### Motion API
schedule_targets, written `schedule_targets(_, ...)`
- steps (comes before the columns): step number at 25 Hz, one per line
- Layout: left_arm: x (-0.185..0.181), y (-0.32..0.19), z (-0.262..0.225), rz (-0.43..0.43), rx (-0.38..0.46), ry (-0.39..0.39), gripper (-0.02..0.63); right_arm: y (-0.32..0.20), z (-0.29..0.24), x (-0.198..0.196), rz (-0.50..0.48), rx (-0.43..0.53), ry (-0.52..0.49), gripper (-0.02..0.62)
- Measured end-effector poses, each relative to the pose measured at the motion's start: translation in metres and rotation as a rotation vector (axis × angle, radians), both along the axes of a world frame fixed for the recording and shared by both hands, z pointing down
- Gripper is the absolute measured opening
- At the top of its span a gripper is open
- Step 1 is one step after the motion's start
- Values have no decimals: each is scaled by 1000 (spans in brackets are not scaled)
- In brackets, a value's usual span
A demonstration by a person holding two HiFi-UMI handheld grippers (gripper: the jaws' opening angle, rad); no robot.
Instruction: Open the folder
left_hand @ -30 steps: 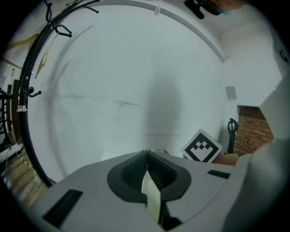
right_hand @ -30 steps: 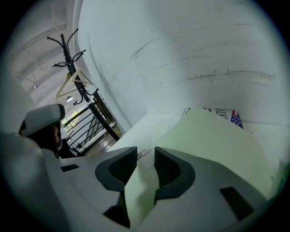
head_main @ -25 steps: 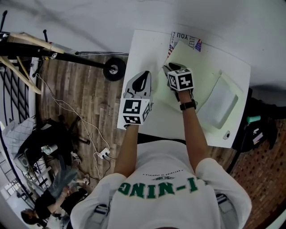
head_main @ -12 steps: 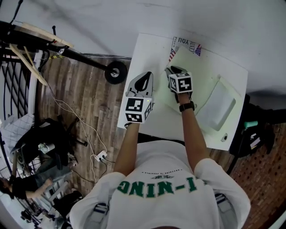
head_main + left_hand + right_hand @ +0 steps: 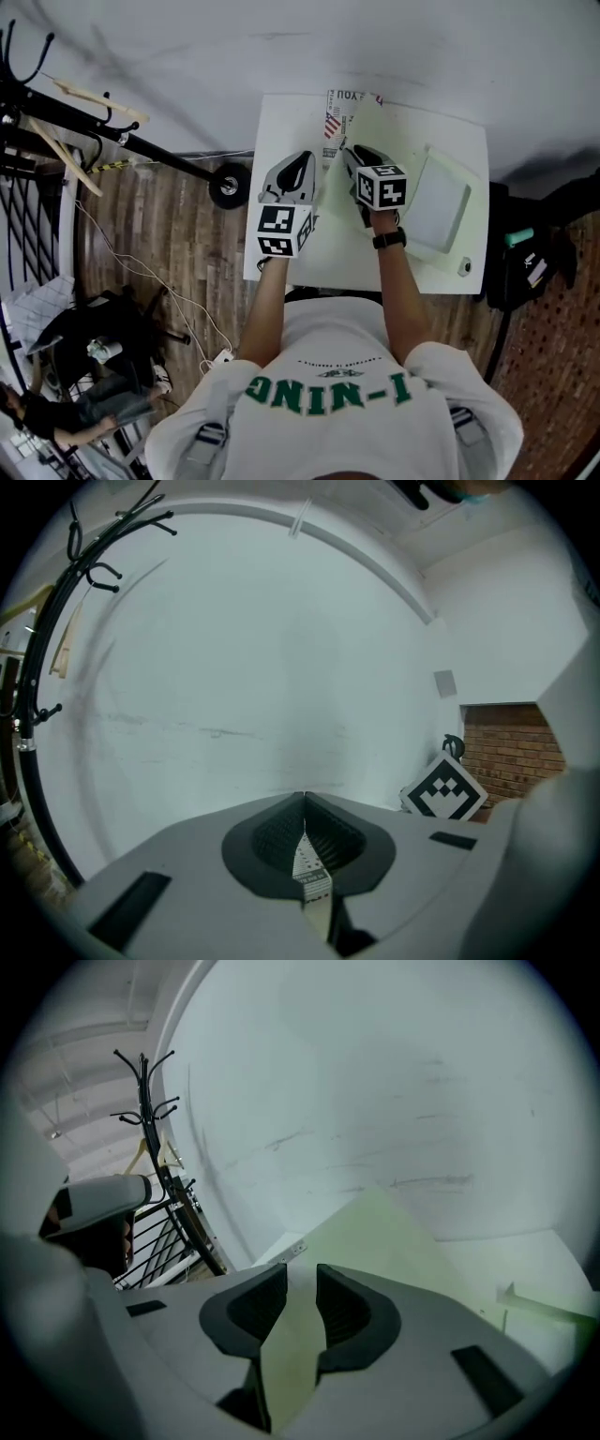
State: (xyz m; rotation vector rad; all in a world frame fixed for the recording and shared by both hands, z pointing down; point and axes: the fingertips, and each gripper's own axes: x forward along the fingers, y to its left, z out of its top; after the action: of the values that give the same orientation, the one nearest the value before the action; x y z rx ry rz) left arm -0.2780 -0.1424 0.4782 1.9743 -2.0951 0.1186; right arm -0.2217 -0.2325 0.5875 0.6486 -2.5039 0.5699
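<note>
A pale green folder [image 5: 398, 136] lies on the white table [image 5: 281, 122]. My right gripper [image 5: 356, 157] is at its left edge, and in the right gripper view the green cover [image 5: 375, 1232] runs up between the jaws of the gripper [image 5: 300, 1283] and is pinched and raised off the table. My left gripper [image 5: 300, 164] hovers just left of it. In the left gripper view its jaws [image 5: 305, 803] are shut on the edge of a thin printed sheet [image 5: 307, 866]. A printed paper with a flag mark [image 5: 336, 117] sticks out at the folder's far left corner.
A clear plastic sleeve [image 5: 436, 202] lies on the folder's right side, with a small round item [image 5: 463, 267] near the table's front right corner. A coat rack [image 5: 56, 103] and a wheel [image 5: 228, 185] stand left of the table, and a dark bag [image 5: 525, 262] right of it.
Both grippers have risen. The right one has lifted the green cover with it, and the left one has kept beside it.
</note>
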Motion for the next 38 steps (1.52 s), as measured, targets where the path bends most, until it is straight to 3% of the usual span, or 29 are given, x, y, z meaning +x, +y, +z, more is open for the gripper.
schedule_targets(7, 42, -2, -23, 96, 46, -35, 15, 13, -40, 74, 116, 62, -58, 110)
schedule_targets(13, 96, -13, -35, 209, 70, -36, 15, 17, -76, 147, 303, 155, -138, 84)
schedule_targets(25, 187, -33, -63, 389, 118, -68, 15, 20, -125, 279, 580, 339, -128, 35)
schedule_targets(30, 215, -34, -75, 441, 146, -80, 15, 28, -148, 314, 650, 403, -140, 17)
schedule_targets(38, 237, -31, -84, 481, 183, -95, 15, 44, -167, 334, 676, 512, -55, 15)
